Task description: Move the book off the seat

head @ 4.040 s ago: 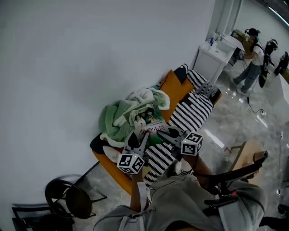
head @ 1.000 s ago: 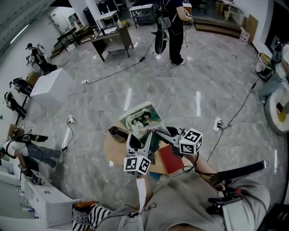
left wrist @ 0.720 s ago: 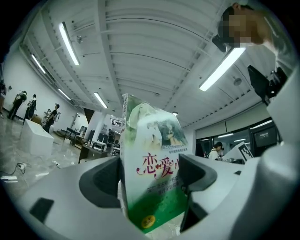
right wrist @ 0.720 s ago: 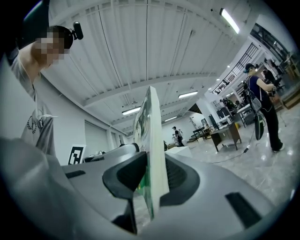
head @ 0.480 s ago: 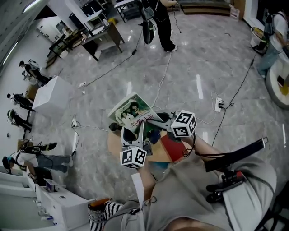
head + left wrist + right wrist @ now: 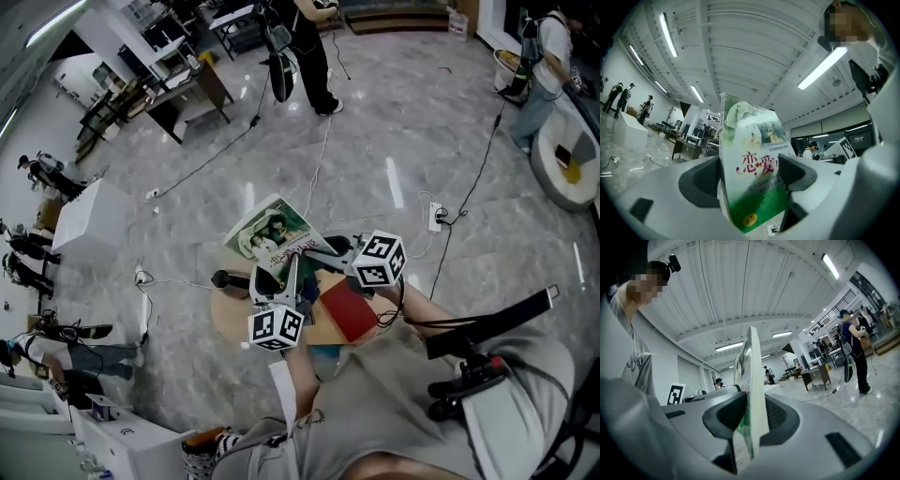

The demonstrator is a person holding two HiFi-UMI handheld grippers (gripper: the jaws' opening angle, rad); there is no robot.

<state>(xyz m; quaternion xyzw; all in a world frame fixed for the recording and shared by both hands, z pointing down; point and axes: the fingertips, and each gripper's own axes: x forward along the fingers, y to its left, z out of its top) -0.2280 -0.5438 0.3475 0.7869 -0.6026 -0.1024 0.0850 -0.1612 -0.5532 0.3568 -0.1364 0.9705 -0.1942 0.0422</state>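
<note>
1. The book (image 6: 278, 234) is held above the far edge of a round surface (image 6: 225, 317), pinched by the left hand-held gripper (image 6: 279, 277) and the right hand-held gripper (image 6: 323, 253).
2. Open floor (image 6: 422, 141) is seen all round it.

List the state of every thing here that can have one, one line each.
book: closed, held in the air by both grippers.
left gripper: jaws shut on the book.
right gripper: jaws shut on the book.
red book: closed, lying flat on the round table.
</note>
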